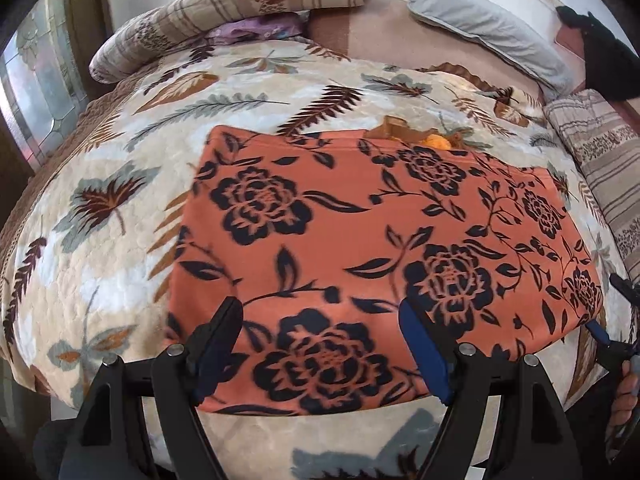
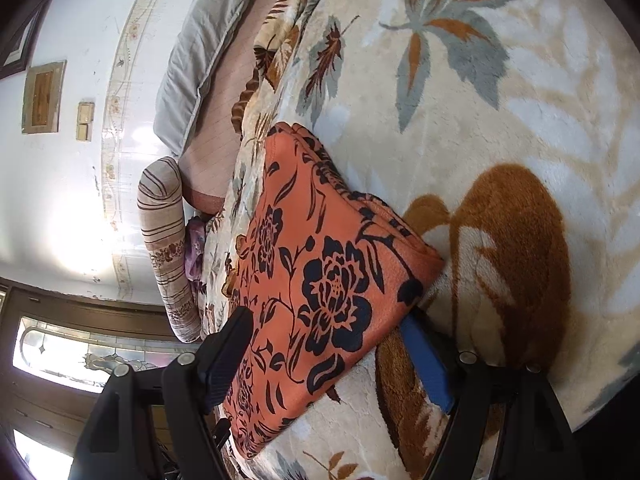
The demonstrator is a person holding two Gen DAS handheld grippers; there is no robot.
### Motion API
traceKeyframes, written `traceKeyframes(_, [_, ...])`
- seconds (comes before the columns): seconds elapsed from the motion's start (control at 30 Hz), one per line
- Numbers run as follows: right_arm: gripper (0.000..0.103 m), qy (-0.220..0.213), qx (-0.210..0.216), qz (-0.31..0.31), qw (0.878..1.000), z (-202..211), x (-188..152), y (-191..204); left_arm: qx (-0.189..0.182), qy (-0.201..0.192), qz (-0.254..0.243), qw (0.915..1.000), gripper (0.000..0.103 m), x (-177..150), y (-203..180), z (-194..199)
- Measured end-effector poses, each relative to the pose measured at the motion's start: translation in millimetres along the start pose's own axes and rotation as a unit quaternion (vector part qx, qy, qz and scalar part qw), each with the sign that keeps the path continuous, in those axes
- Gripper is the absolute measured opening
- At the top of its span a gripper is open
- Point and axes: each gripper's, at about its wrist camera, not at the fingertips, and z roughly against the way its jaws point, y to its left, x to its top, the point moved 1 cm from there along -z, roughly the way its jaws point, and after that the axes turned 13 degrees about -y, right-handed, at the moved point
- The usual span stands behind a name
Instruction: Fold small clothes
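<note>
The cloth [image 1: 340, 248] lies folded flat on the bed [image 1: 100, 240], long axis crosswise; left tool [image 1: 320, 344] gapes over its near edge, right tool [image 2: 328, 360] gapes astride its corner, neither gripping

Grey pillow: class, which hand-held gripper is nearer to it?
Right. The right hand-held gripper straddles the cloth corner on the grey pillow's side; the left hovers over the cloth's near edge.

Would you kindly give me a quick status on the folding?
Both claws open, left claw above near edge, right claw at the corner. Orange floral garment folded flat on bedspread. Nothing in the way.
</note>
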Motion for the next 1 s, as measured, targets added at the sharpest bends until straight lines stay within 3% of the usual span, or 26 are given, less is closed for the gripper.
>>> traceKeyframes(0.13, [0.079, -0.015, 0.019, 0.021, 0.999, 5, 4, 12, -0.001, 0.017, -0.014, 0.9998, 0.081, -5, -18, -18])
traceKeyframes(0.2, [0.079, -0.006, 0.003, 0.021, 1.0, 1, 3, 7, 0.006, 0.029, -0.017, 0.9994, 0.081, -10, -23, -26])
traceKeyframes(0.47, [0.08, -0.006, 0.0, 0.008, 1.0, -2, 9, 6, 0.004, 0.014, -0.02, 0.9997, 0.081, -6, -29, -19])
traceKeyframes(0.67, [0.078, -0.015, -0.005, 0.046, 0.999, -8, 11, 18, 0.004, 0.018, -0.021, 0.9996, 0.081, -5, -29, -30])
traceKeyframes(0.77, [0.073, -0.009, -0.019, 0.057, 0.998, -13, 10, 16, 0.016, 0.019, -0.042, 0.9988, 0.082, -9, -35, -34])
traceKeyframes(1.0, [0.072, -0.017, -0.02, 0.098, 0.995, -11, 10, 31, 0.007, 0.011, -0.031, 0.9994, 0.082, -3, -39, -30])
